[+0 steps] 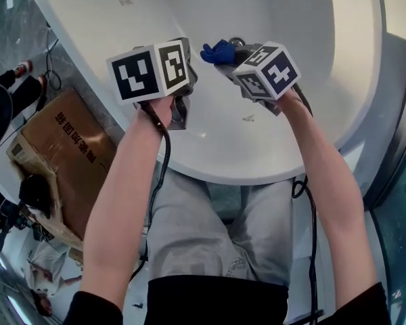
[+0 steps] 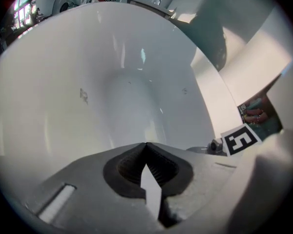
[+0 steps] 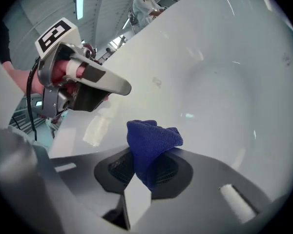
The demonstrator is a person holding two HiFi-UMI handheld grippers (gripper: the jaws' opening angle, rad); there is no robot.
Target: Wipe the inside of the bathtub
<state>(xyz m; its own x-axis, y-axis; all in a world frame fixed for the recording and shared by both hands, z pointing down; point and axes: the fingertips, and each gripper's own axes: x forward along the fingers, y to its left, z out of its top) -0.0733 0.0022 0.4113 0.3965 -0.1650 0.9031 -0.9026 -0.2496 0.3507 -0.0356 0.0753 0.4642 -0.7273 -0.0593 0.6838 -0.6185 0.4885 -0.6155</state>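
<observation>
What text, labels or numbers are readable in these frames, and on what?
Nothing is legible enough to quote.
Cardboard box: red printed characters, too blurred and tilted to read.
Left hand-held gripper, right hand-held gripper: cubes show square marker patterns only, no words.
Bathtub: small grey marks, too small to read.
Blue cloth: no print.

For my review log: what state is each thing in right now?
left gripper: shut, empty.
cloth: bunched up, gripped.
right gripper: shut on the cloth.
bathtub: no water visible inside.
box: lying on the floor beside the bathtub.
</observation>
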